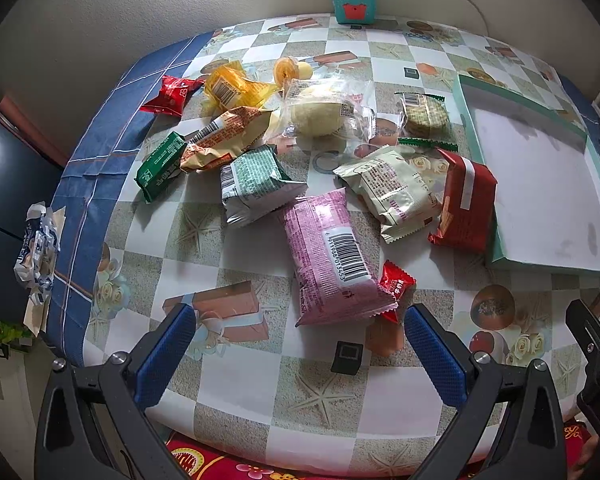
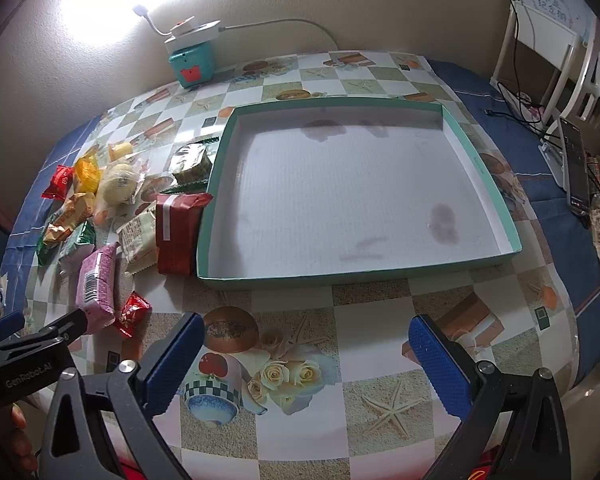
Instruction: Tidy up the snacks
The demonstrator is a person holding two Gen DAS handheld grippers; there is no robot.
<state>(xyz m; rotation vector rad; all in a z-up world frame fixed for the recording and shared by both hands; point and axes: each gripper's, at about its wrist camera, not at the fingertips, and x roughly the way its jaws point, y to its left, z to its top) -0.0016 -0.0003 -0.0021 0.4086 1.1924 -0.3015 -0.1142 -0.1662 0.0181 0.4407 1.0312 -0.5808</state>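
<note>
Through my left wrist camera, my left claw (image 1: 296, 344) hangs low over the near edge of the bench (image 1: 380, 400), its blue pads wide apart and holding nothing. The snacks lie in a loose heap ahead of it: the pink packet (image 1: 332, 256) is nearest, barcode up, with a small red candy wrapper (image 1: 396, 286) tucked against its near right corner. Behind them sit a green-and-silver packet (image 1: 256, 184), a cream packet (image 1: 392, 188), a red box-shaped packet (image 1: 466, 204) touching the tray's left wall, a clear-wrapped bun (image 1: 324, 114), and smaller orange, yellow and green packs toward the far left. The teal-rimmed tray (image 1: 476, 116) lies to the right of the heap. Through my right wrist camera, my right claw (image 2: 306, 354) is likewise spread apart and empty, hovering over bare bench in front of the tray (image 2: 220, 184), whose white floor holds no snack, only a few dark stains. I judge the sorting has not begun: this is the reach for a first item. The pink packet (image 2: 96, 284) looks the natural pick for my left claw; I would need to come down across its narrow width, close gently so the soft wrapper does not crumple, and avoid catching the red candy beside it.
</note>
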